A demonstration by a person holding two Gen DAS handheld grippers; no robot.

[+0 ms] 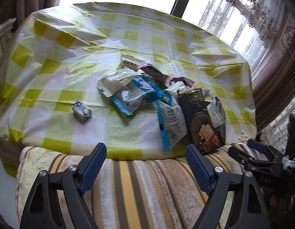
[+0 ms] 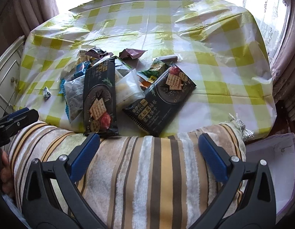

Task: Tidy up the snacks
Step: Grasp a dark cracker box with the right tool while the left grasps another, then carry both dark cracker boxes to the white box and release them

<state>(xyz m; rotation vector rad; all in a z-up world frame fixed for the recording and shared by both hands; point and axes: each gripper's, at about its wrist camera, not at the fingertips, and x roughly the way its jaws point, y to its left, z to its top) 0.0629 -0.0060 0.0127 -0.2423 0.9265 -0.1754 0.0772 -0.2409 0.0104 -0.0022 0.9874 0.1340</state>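
A small blue-and-white wrapped candy (image 1: pixel 81 112) is seen alone on the checked worktop (image 1: pixel 52 64), well to the left of the snack pile (image 1: pixel 147 95). In the pile, a white pouch lies over a clear blue-edged bag (image 1: pixel 132 97), and just to the right of it a black cracker pack (image 1: pixel 202 122) overhangs the near edge onto a striped cushion (image 1: pixel 143 187). A second black cracker pack (image 2: pixel 162 99) lies further right.

The left claw (image 1: pixel 145 159) is held spread over the cushion, nothing between its pads. The right claw (image 2: pixel 149 148) is likewise spread and empty, short of the pile.

No snack has yet been sorted, it is judged. The overhanging pack could be pushed off the edge by a low approach. The slick wrappers are stacked loosely, so one pulled from beneath could drag its neighbours. The crinkled plastic cloth could be pinched along with a thin packet.
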